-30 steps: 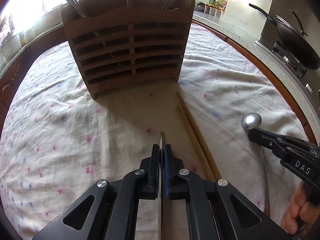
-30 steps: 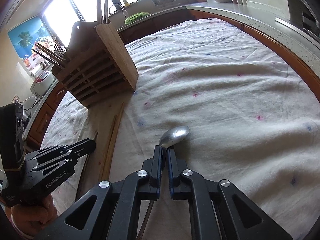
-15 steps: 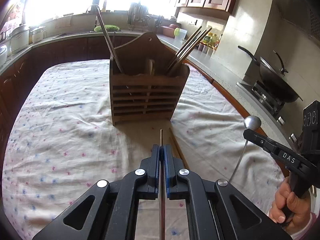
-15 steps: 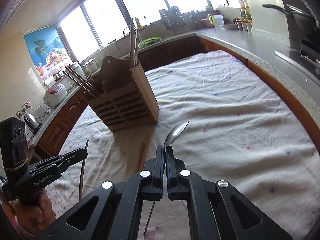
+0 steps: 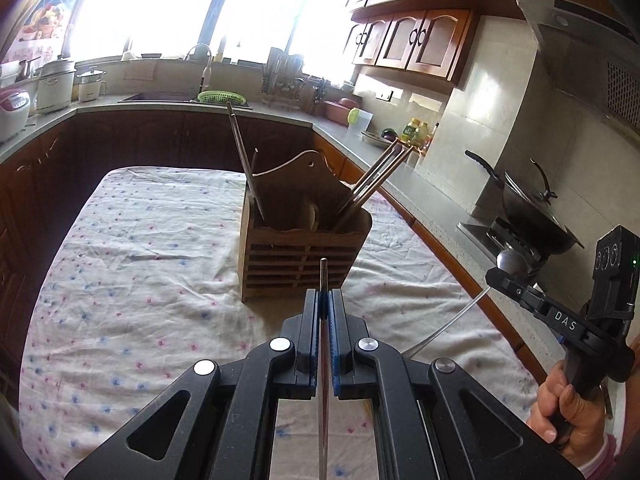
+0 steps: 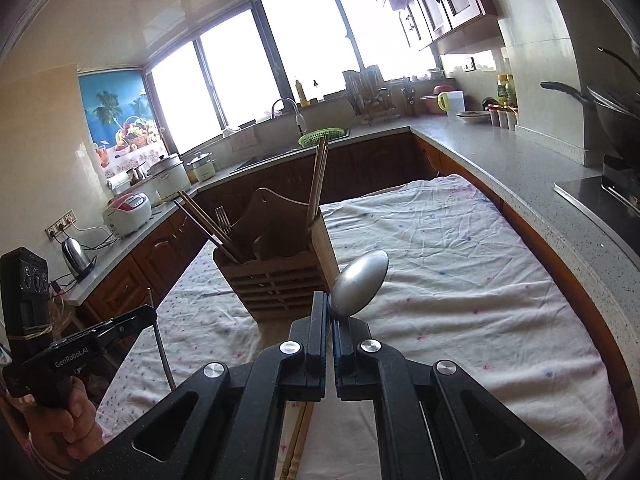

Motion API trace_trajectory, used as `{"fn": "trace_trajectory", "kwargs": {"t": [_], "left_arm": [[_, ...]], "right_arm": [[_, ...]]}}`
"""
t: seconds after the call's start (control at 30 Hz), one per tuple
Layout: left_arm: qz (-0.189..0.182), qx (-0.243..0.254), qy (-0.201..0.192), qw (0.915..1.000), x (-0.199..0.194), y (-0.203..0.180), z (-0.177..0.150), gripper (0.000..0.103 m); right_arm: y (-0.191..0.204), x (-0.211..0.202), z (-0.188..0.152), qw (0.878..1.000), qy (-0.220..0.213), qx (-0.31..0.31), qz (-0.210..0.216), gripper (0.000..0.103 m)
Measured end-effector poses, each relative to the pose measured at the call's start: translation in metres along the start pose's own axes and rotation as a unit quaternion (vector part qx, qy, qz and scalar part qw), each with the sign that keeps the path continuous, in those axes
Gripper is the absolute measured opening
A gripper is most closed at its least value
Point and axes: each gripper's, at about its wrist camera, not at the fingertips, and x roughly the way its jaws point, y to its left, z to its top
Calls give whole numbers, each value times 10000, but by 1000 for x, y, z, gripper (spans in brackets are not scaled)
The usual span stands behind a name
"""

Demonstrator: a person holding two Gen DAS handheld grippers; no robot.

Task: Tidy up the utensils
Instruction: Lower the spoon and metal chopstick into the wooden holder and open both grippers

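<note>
A slatted wooden utensil holder (image 5: 298, 260) stands on the cloth-covered table; it also shows in the right wrist view (image 6: 280, 276), with chopsticks and forks standing in it. My left gripper (image 5: 323, 300) is shut on a thin metal utensil handle (image 5: 323, 276) and holds it above the table, in front of the holder. My right gripper (image 6: 332, 304) is shut on a metal spoon (image 6: 360, 282), bowl up, raised above the table. The right gripper also shows in the left wrist view (image 5: 520, 286), to the right of the holder.
A pair of wooden chopsticks (image 6: 298, 444) lies on the flowered cloth (image 5: 132, 280) below my right gripper. A counter (image 6: 520, 168) runs along the right with a wok on a stove (image 5: 528, 216). A sink and appliances stand at the back.
Both grippers have risen from the table with their utensils and tilted up. The holder now looks farther off and lower in both views.
</note>
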Motion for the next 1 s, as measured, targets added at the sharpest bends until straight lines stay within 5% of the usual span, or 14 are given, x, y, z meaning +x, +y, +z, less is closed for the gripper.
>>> {"fn": "trace_trajectory", "kwargs": {"t": [1.0], "left_arm": [[-77,-174,-707,9973,-29,15,23,2]], "right_arm": [[16,-1,18,9995,-230,-206,120,2]]}}
